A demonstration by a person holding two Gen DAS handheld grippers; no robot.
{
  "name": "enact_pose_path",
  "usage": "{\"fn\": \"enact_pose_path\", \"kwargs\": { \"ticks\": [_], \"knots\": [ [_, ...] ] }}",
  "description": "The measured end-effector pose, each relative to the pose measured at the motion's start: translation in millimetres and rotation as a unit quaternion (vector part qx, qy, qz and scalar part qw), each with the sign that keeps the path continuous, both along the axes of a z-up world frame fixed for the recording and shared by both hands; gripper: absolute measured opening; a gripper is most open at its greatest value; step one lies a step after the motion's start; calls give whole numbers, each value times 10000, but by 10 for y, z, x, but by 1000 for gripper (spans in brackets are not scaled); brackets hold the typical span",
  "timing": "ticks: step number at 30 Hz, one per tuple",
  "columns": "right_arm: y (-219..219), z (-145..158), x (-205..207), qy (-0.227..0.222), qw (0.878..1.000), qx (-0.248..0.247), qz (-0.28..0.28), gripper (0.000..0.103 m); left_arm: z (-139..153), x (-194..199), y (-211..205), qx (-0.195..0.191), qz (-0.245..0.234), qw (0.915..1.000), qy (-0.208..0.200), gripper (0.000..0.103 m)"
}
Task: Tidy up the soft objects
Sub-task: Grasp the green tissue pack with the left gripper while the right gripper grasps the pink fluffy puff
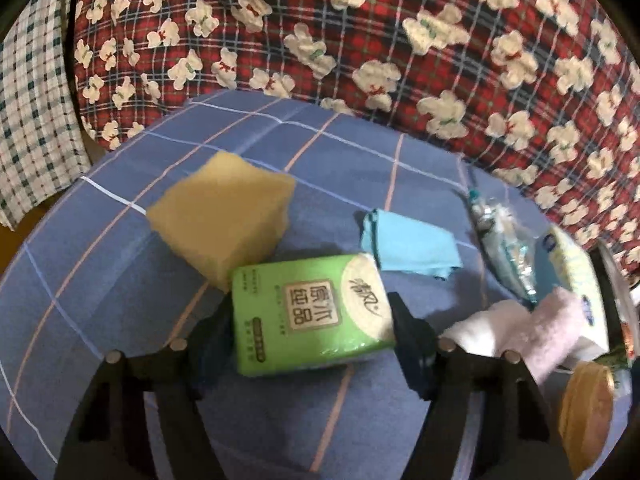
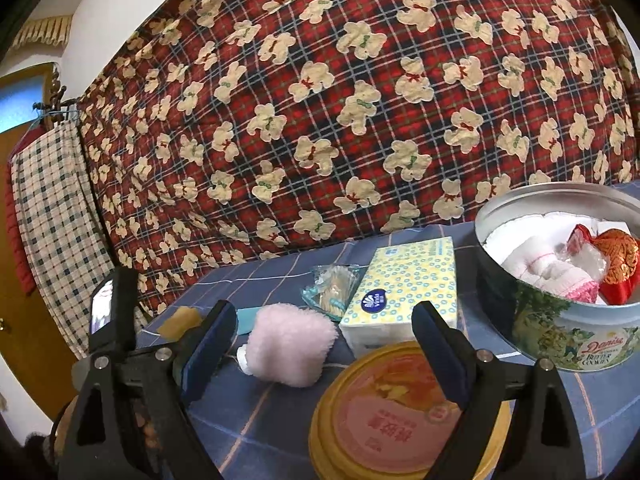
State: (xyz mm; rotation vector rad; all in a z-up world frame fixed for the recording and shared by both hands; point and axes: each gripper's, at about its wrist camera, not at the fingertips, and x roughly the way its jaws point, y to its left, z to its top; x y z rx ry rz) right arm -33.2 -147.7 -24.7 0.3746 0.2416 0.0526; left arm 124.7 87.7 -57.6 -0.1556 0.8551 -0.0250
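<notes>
A green tissue pack [image 1: 308, 312] sits between the fingers of my left gripper [image 1: 310, 316], and both pads press on its sides, just above the blue checked cloth [image 1: 100, 280]. Beyond it lie a yellow sponge [image 1: 220, 220] and a folded blue cloth [image 1: 408, 244]. My right gripper [image 2: 326, 320] stands open and holds nothing, hovering over a round yellow lid [image 2: 400, 412]. In front of it are a pink fluffy cloth [image 2: 288, 348] and a yellow dotted tissue pack [image 2: 404, 292]. The round cookie tin [image 2: 560, 340] at the right holds a white and pink towel [image 2: 548, 272] and a red pouch [image 2: 616, 264].
A clear plastic packet [image 2: 332, 288] lies behind the dotted tissue pack. A red plaid quilt with bears [image 2: 360, 100] rises like a wall behind the table. A checked cloth [image 2: 52, 208] hangs at the left by a wooden door.
</notes>
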Motion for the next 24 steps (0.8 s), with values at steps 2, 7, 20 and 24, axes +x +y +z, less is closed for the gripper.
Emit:
{"fn": "enact_pose_path", "kwargs": {
  "ticks": [2, 7, 20, 24],
  "knots": [
    [8, -3, 10, 66, 10000, -25, 0, 91, 29, -42, 12, -156, -64, 9998, -117, 71],
    [129, 0, 101, 318, 9991, -169, 201, 91, 300, -343, -99, -34, -138, 9926, -1210, 71],
    [586, -81, 670, 1171, 9912, -12, 613, 85, 628, -579, 178, -54, 619, 9708, -2319, 71],
    [699, -93, 845, 1418, 9884, -325, 437, 82, 625, -604, 241, -59, 783, 9690, -2344, 72]
  ]
}}
